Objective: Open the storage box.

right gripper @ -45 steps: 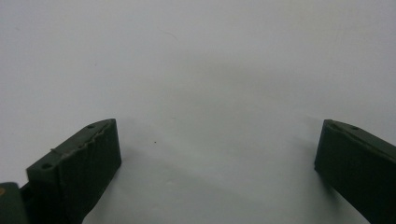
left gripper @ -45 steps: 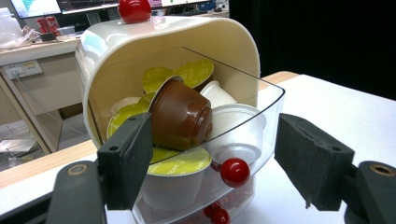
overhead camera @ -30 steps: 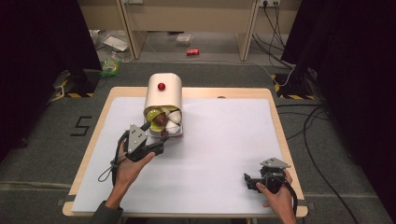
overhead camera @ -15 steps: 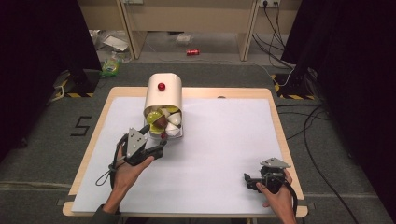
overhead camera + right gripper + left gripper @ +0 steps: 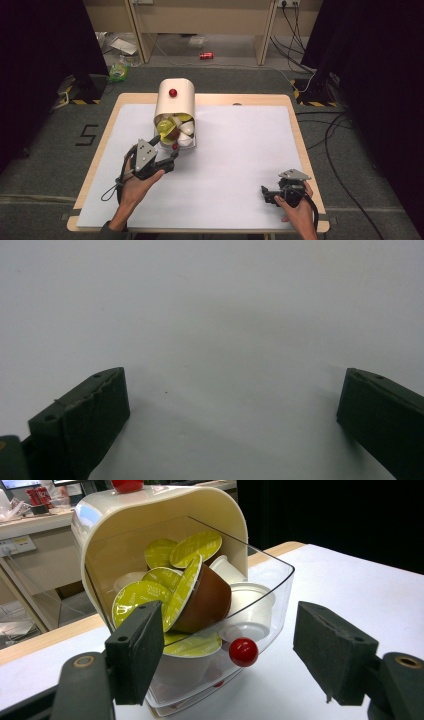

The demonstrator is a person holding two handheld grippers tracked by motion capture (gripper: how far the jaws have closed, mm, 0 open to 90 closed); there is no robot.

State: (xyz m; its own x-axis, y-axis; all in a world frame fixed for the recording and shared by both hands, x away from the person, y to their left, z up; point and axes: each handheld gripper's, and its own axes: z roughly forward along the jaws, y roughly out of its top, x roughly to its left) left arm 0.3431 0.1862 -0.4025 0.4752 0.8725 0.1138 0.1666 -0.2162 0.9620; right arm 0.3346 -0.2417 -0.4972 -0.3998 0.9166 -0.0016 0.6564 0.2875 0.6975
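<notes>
While between tool [image 5: 235,650] jaws, knob [image 5: 243,651]

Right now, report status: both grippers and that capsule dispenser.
Left gripper open, jaws either side of the drawer's red knob. Right gripper open over bare table. Capsule dispenser drawer out, full of capsules. Nothing in the way.

Left gripper [image 5: 167,159] held with jaws spread wide, just in front of the capsule dispenser [image 5: 174,100]. Right gripper [image 5: 270,194] well apart from that dispenser, low over the table, jaws likewise wide.
</notes>
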